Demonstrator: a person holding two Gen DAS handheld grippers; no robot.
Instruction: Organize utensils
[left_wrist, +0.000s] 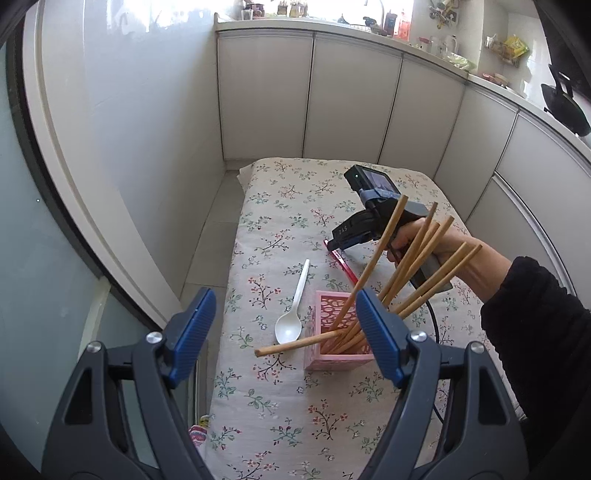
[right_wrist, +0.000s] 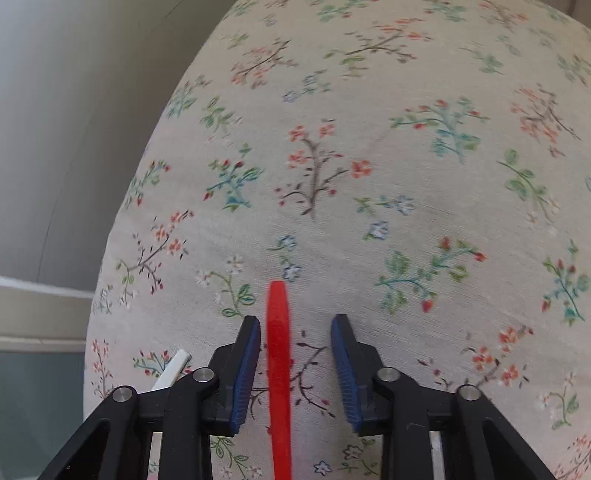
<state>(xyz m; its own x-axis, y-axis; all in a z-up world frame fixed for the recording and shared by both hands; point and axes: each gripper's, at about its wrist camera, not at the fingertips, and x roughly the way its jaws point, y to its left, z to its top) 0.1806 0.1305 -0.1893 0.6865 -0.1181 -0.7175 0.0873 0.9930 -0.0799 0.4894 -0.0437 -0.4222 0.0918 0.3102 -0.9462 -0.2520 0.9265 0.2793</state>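
Note:
A pink lattice holder (left_wrist: 334, 356) stands on the floral tablecloth (left_wrist: 288, 206) with several wooden chopsticks (left_wrist: 373, 258) leaning out of it; one chopstick (left_wrist: 295, 343) tips out to the left. A white plastic spoon (left_wrist: 293, 306) lies left of the holder. A red utensil (left_wrist: 341, 260) lies on the cloth beyond the holder. My left gripper (left_wrist: 286, 332) is open and empty, above the holder and spoon. My right gripper (right_wrist: 295, 369) is open, low over the cloth, its fingers on either side of the red utensil's handle (right_wrist: 279, 354). It also shows in the left wrist view (left_wrist: 334, 243).
The table's left edge drops to a tiled floor (left_wrist: 210, 236) and a wall. White cabinets (left_wrist: 351, 99) stand behind the table. The white spoon's handle tip (right_wrist: 173, 367) shows beside the right gripper's left finger.

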